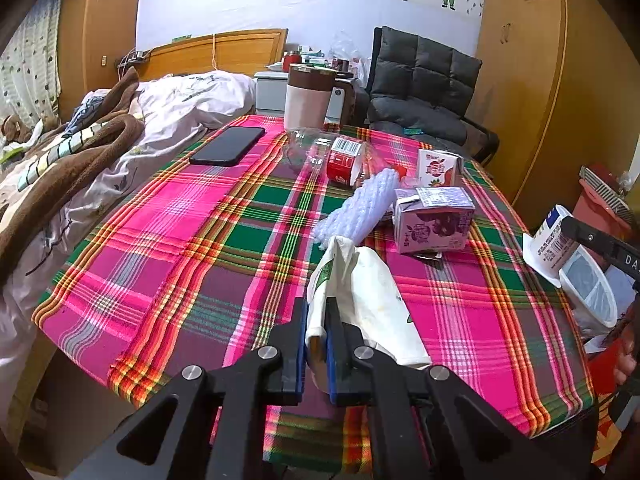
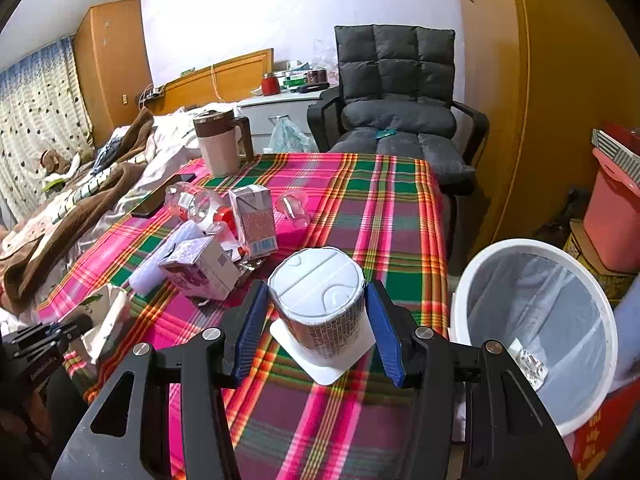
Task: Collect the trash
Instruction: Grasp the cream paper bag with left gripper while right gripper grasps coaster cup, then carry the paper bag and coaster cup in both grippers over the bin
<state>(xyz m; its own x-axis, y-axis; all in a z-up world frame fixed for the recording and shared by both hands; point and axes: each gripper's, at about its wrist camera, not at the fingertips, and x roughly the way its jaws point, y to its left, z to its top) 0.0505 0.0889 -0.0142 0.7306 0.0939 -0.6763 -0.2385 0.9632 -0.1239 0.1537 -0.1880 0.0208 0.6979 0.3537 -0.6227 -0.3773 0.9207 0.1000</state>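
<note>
Left gripper clamped tight on a crumpled white paper bag, blue pads pressing the bag's near edge, the rest of the bag flopping forward and to the right over the plaid tablecloth. Just ahead of it a white foam fruit net, then a purple drink carton lying on its side, a red-and-white carton beyond that, and a crushed clear plastic bottle with a red label. Farther off to the left a black phone flat on the cloth, and at the far table edge a white jug with a brown lid. Right gripper closed around an upside-down white cup, blue pads against both sides, square rim nearest the jaws and base facing forward, held above the cloth. Immediately to its right, off the table edge, a white trash bin with a clear liner and a scrap already lying inside. Farther ahead a grey padded chair.
</note>
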